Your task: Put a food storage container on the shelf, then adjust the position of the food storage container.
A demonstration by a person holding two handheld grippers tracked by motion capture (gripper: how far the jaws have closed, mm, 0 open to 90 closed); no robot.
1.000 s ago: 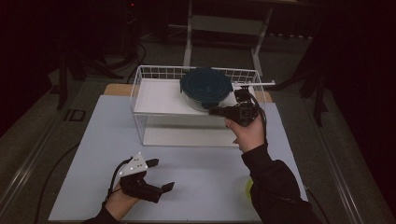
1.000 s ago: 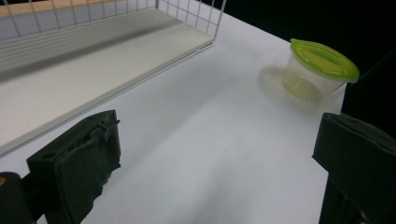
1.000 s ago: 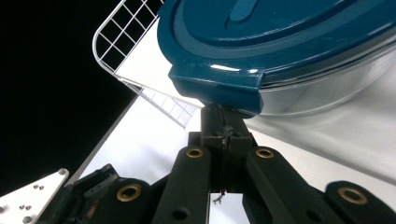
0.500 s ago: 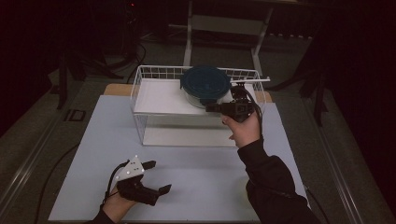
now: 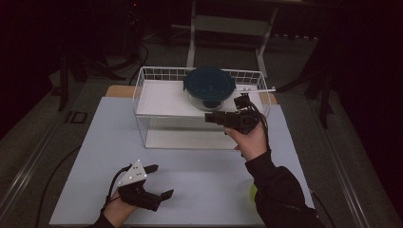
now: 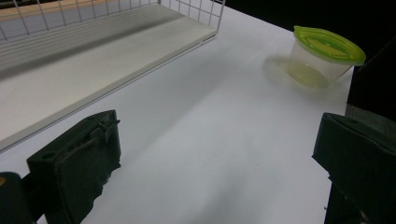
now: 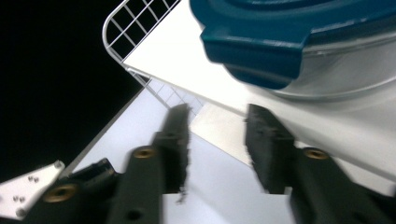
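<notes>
A glass bowl with a dark teal lid (image 5: 209, 85) stands on the top shelf of a white wire rack (image 5: 157, 92). My right gripper (image 5: 209, 118) hovers just in front of the bowl at shelf height, pointing left. In the right gripper view its jaws (image 7: 217, 116) have just been opening; they stand apart with nothing between them, and the teal lid (image 7: 280, 37) sits above them. My left gripper (image 5: 163, 180) rests low on the white table near the front left, open and empty (image 6: 219, 140). A small tub with a green lid (image 6: 327, 53) stands on the table to its right.
The rack's lower shelf (image 6: 93, 70) lies ahead of the left gripper. The green-lidded tub (image 5: 253, 192) is half hidden behind the right sleeve. The white table top (image 5: 199, 166) ends close to the person; dark floor and a stand lie beyond the rack.
The bowl has slid a little farther back on the top shelf. The right gripper's jaws have parted and stand just clear of the bowl. The left gripper has stayed put.
</notes>
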